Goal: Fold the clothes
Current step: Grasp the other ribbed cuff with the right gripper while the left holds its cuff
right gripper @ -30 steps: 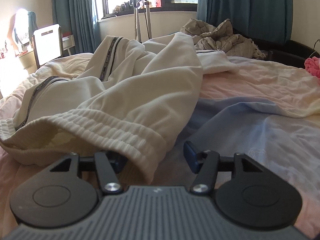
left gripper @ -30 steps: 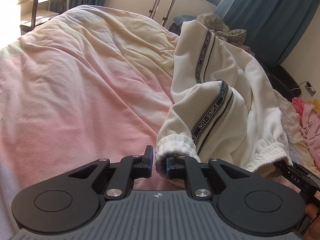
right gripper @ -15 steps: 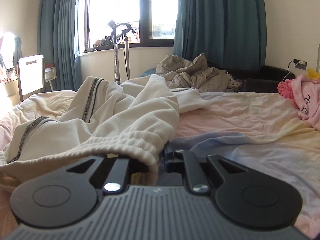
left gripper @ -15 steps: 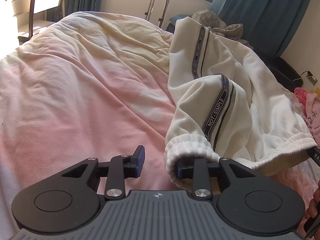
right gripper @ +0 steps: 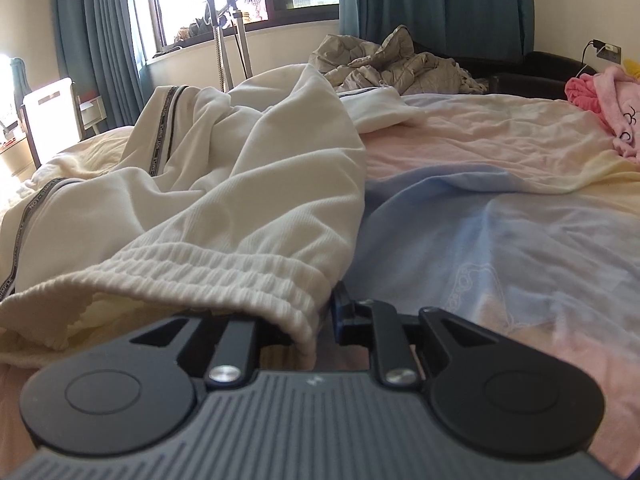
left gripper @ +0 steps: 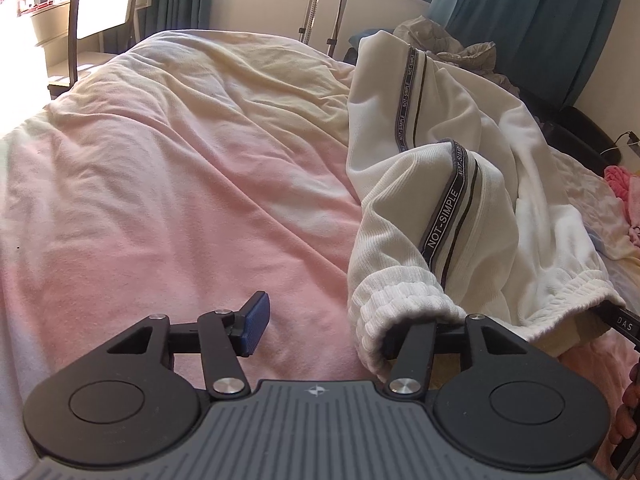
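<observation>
A white sweatshirt point(left gripper: 496, 184) with dark "NOT-SIMPLE" sleeve tape lies bunched on the bed. My left gripper point(left gripper: 336, 326) is at its ribbed cuff point(left gripper: 392, 300). Its jaws are opening: the blue left pad point(left gripper: 254, 324) stands clear over the bedspread, and the cuff drapes over the hidden right finger. My right gripper point(right gripper: 310, 320) pinches the ribbed hem point(right gripper: 224, 276). Its left finger is buried under the cloth and its right pad sits against the hem's outer fold, while the jaws are opening slightly. In the left wrist view the right gripper point(left gripper: 618, 322) shows under the hem.
A pink, yellow and blue bedspread point(left gripper: 168, 184) covers the bed. A crumpled grey quilt point(right gripper: 400, 64) lies at the far edge, with pink clothes point(right gripper: 604, 108) at the right. A metal stand point(right gripper: 228, 40) is by the window and a chair point(left gripper: 104, 8) at far left.
The left jaws have spread apart and let go of the cuff, which now hangs on the right finger. The right jaws, open a second ago, have come together on the hem.
</observation>
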`<state>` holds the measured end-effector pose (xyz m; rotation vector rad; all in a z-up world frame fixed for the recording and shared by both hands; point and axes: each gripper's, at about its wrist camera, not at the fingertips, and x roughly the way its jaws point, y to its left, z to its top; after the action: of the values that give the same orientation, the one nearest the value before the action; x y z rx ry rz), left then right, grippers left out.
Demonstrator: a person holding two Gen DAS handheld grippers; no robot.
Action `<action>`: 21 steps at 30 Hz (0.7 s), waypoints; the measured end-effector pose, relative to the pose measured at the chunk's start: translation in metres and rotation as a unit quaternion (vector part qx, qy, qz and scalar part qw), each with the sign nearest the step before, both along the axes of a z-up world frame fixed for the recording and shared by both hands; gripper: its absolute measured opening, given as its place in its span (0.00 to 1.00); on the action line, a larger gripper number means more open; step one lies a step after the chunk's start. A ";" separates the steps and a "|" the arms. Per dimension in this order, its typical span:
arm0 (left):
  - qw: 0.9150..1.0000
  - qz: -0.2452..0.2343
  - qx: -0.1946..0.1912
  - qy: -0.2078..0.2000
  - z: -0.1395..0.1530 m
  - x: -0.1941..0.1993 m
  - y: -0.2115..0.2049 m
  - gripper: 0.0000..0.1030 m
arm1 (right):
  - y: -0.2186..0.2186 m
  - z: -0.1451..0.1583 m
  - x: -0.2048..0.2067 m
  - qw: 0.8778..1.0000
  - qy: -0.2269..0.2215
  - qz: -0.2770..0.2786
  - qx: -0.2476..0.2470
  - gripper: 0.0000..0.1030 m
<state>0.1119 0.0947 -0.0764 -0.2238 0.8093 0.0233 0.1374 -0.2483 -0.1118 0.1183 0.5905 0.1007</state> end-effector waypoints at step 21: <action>0.997 -0.013 0.026 -0.069 -0.001 0.009 -0.022 0.55 | -0.002 0.006 -0.006 0.998 -0.051 -0.020 -0.032 0.12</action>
<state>0.1207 0.0731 -0.0777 -0.1645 0.6724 0.0037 0.1315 -0.2505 -0.1056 0.0632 0.4888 0.0490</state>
